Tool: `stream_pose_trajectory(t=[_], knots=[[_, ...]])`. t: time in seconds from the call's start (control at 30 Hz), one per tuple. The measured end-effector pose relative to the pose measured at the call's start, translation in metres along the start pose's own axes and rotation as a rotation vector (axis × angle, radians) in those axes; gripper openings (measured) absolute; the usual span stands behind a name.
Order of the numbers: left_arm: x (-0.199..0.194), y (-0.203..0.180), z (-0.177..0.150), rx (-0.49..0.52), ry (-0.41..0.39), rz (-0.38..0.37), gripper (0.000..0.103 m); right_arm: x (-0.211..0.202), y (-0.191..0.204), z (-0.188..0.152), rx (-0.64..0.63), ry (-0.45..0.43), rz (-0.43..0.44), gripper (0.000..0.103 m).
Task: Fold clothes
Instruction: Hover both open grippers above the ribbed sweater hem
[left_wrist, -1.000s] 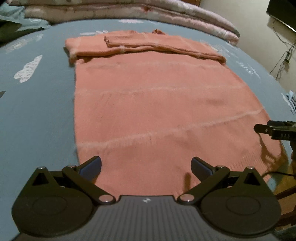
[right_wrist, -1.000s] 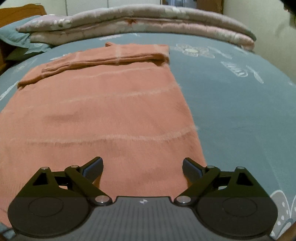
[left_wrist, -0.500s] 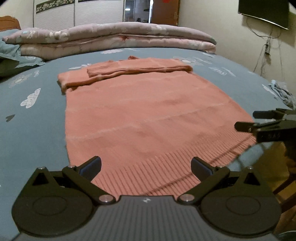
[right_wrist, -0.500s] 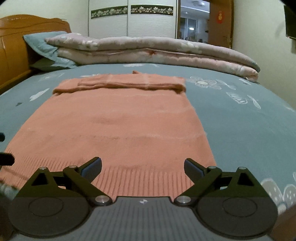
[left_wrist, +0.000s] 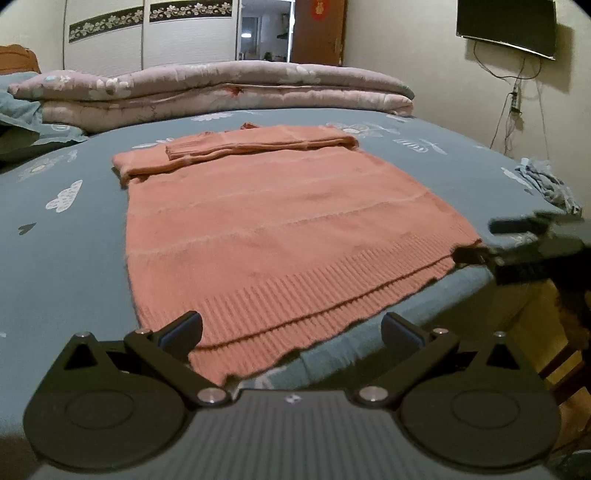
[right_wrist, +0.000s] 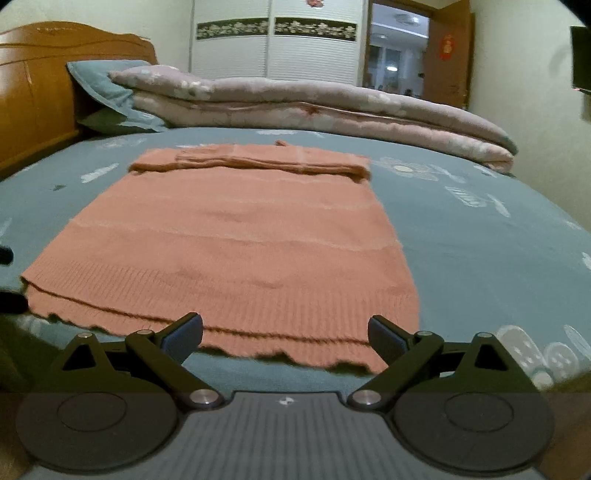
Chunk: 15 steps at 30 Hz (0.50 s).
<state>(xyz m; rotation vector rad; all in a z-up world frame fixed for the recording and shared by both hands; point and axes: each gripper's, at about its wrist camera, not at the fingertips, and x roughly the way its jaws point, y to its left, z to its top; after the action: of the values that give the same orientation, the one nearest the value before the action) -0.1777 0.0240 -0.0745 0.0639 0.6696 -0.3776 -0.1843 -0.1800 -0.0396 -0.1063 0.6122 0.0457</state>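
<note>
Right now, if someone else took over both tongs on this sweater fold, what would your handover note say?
Left tongs: open, empty, at the near-left hem corner.
Right tongs: open, empty, at the near-right hem.
Orange sweater lies flat on the blue bedsheet, ribbed hem nearest, by the bed edge.
Done: both sleeves are folded across the far end.
Left: likely grip the hem corners and fold the body toward the sleeves. Nothing gripped yet.
</note>
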Motion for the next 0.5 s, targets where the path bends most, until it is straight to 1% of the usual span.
stream_pose_trajectory(t=[0.13,0.23,0.33,0.43,0.47,0.5], knots=[[-0.003,0.010,-0.021,-0.100,0.024,0.011,0.102,0.033,0.015,0.030,-0.049,-0.038,0.062,0.101],[-0.010,0.018,-0.037,-0.152,0.033,0.046,0.102,0.072,0.029,0.058,-0.067,-0.036,0.105,0.101],[-0.018,0.026,-0.052,-0.203,0.041,0.083,0.102,0.116,0.039,0.082,-0.093,-0.013,0.113,0.101],[-0.021,0.034,-0.061,-0.242,0.056,0.126,0.102,0.151,0.045,0.088,-0.111,0.044,0.122,0.101],[-0.021,0.037,-0.064,-0.258,0.062,0.136,0.102,0.162,0.046,0.086,-0.113,0.074,0.119,0.101],[-0.020,0.040,-0.065,-0.270,0.067,0.142,0.102,0.171,0.047,0.082,-0.106,0.123,0.117,0.101]])
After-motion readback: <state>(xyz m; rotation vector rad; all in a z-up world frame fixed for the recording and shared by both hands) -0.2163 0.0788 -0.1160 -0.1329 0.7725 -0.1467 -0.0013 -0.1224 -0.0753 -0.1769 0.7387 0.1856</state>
